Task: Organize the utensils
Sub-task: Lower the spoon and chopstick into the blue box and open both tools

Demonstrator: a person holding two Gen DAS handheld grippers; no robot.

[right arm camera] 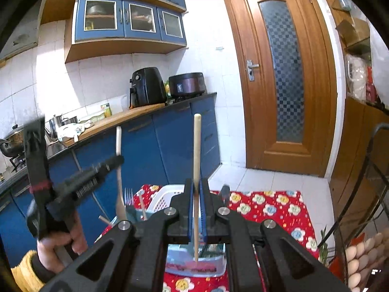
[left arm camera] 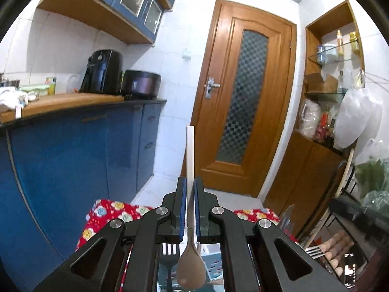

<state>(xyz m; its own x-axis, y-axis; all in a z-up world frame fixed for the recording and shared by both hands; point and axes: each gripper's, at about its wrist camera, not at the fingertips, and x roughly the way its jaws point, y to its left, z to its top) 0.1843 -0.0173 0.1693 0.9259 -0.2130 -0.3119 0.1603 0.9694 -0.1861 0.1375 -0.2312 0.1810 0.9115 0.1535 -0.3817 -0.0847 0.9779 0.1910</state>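
My left gripper point(left arm camera: 190, 182) is shut on a metal spoon point(left arm camera: 190, 155); its handle points up and away and its bowl hangs near the camera. Under it a black fork point(left arm camera: 169, 251) stands with its tines up. In the right wrist view my right gripper point(right arm camera: 197, 186) is shut on a thin wooden chopstick point(right arm camera: 197, 150) that stands nearly upright, its lower tip over a pale blue tray point(right arm camera: 218, 267). To the left in that view a hand holds the left gripper point(right arm camera: 118, 161) with the spoon point(right arm camera: 118, 143) above a holder with a fork point(right arm camera: 128, 196) and sticks in it.
A table with a red flowered cloth point(right arm camera: 267, 206) carries a white basket point(right arm camera: 161, 198). Blue cabinets and a counter point(left arm camera: 73, 102) run along the left. A wooden door point(left arm camera: 243, 97) faces me. On the right stand a wire rack point(right arm camera: 364, 170), eggs point(right arm camera: 352, 255) and more forks point(left arm camera: 313, 251).
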